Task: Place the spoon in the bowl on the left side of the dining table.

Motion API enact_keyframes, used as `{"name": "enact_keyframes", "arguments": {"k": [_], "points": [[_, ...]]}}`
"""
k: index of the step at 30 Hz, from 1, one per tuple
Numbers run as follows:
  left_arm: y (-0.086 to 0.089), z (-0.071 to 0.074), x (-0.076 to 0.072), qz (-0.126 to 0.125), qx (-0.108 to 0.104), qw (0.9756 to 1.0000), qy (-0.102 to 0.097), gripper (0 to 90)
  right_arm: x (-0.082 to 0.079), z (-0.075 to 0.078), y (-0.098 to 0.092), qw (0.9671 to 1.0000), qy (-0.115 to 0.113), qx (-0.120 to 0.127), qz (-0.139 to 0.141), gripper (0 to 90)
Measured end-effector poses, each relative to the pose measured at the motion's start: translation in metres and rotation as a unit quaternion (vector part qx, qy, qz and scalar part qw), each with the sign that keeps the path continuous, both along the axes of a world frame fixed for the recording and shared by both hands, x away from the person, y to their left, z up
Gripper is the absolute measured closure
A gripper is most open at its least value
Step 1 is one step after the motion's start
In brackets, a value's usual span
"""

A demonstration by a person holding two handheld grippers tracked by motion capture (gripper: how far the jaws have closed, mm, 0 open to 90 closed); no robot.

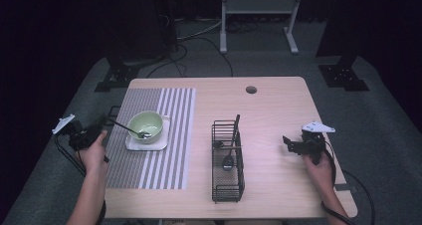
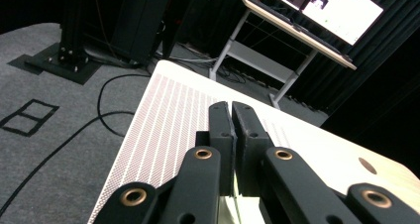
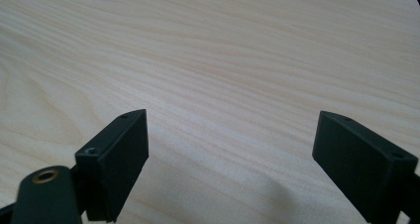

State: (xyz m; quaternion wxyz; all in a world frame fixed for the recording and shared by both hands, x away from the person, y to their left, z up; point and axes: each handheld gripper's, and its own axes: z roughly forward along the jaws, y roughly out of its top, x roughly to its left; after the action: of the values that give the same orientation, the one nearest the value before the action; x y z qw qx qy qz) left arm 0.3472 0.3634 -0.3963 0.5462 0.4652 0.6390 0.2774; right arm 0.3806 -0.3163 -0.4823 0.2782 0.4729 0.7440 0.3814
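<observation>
left gripper (image 1: 102,127): at the bench's left edge, held in the left hand (image 1: 93,153); jaws together, nothing visible between the pads in the left gripper view (image 2: 232,116). Tips sit right at the handle end of the spoon (image 1: 133,131) in the high view; contact too small to call.
right gripper (image 1: 289,143): over bare wood on the right side of the bench (image 1: 278,110), held in the right hand (image 1: 318,168); jaws wide apart and empty in the right gripper view (image 3: 230,144).
spoon: dark thin handle, metal head resting inside the bowl (image 1: 146,126); handle slants out over the bowl's left rim toward the left gripper.
bowl: pale green, round, sits on a white square plate (image 1: 161,144), both on the striped grey placemat (image 1: 169,160), left half of the bench.
rack (image 1: 227,185): black wire basket, mid-bench, well apart from the bowl. Holds a ladle-like utensil (image 1: 230,155), dark handle sticking out past the far rim.
hidden/unclear: bowl contents hard to make out; other items inside the rack lost behind the wire mesh; room beyond the bench is dark.
cut off: both forearms by the bottom edge of the high view.
count: 2 grippers, 1 bowl, 1 plate, 1 spoon, 1 placemat, 1 rack, at least 1 utensil in it.
far: round cable hole (image 1: 251,89) near the bench's far edge; a white-framed stand (image 1: 259,6) on the floor behind.
</observation>
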Motion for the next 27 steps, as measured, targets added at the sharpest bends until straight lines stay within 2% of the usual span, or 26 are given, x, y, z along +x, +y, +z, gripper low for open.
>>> {"name": "enact_keyframes", "arguments": {"k": [17,27], "points": [[0.000,-0.016,0.003,-0.002,-0.003,0.9997,0.024,83.3,0.000,0.000,0.000,1.0000,0.000,-0.001,0.000,13.1],[0.002,-0.022,0.004,-0.004,-0.006,0.9994,0.034,74.5,0.000,0.000,0.000,1.0000,-0.001,0.001,0.000,13.1]]}}
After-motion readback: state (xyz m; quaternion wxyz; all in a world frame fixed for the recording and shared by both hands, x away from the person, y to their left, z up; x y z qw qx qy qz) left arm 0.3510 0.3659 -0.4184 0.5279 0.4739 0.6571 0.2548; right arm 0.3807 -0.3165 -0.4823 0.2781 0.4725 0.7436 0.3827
